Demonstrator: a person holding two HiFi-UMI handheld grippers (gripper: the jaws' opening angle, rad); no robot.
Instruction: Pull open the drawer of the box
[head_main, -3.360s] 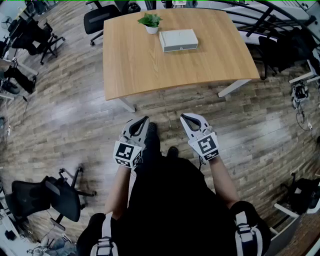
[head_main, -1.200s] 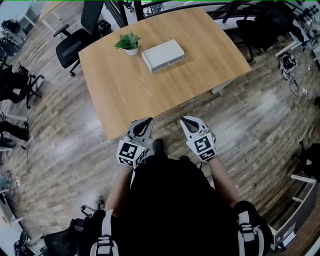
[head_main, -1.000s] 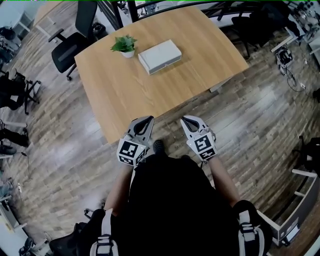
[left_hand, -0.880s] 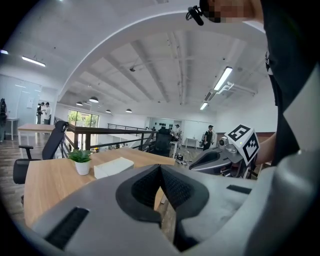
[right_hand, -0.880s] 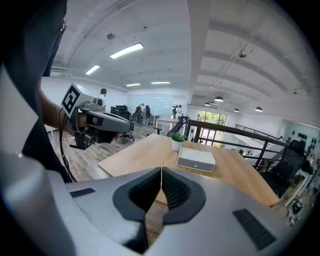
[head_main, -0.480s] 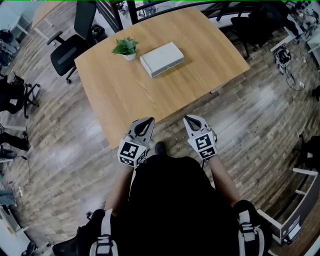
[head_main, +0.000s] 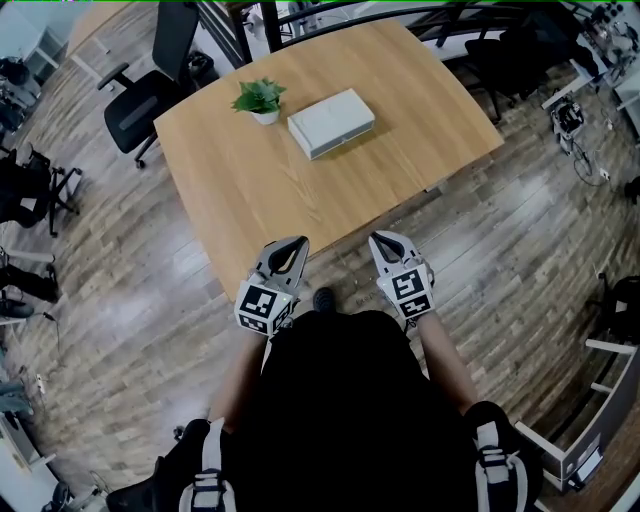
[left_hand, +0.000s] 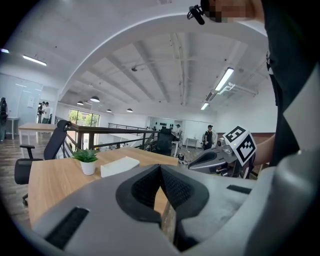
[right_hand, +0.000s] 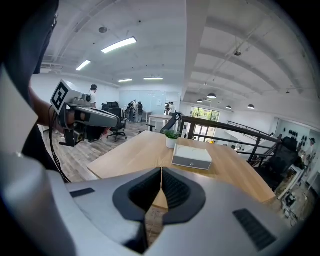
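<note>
**A:** ok so where's the box (head_main: 331, 122) sitting right now?

**B:** it's lying flat on the far half of the wooden table (head_main: 280, 190), just beside a little potted plant (head_main: 260, 100). From the head view the plant is standing off its left end. They look close, but I can't tell if they're touching.

**A:** and the drawer (right_hand: 190, 163)?

**B:** in the right gripper view the darker grey front is facing the camera, with a tiny knob in the middle. It's looking pushed all the way in, flush with the box.

**A:** what are the grippers doing?

**B:** the person is holding both out in front of their body, side by side, pointing toward the table. The left gripper (head_main: 297, 241) is hanging right at the table's near edge, and the right gripper (head_main: 375, 238) is hovering over the wood floor (head_main: 120, 260) just off that edge. Both are well apart from the box.

**A:** jaws?

**B:** each gripper's own view is showing its jaws pressed together, tips meeting, with nothing between them. So neither one is carrying anything.

**A:** anything else around?

**B:** a black office chair (head_main: 140, 95) is standing by the table's far left corner, and a dark railing (right_hand: 220, 131) is running behind the table.
</note>
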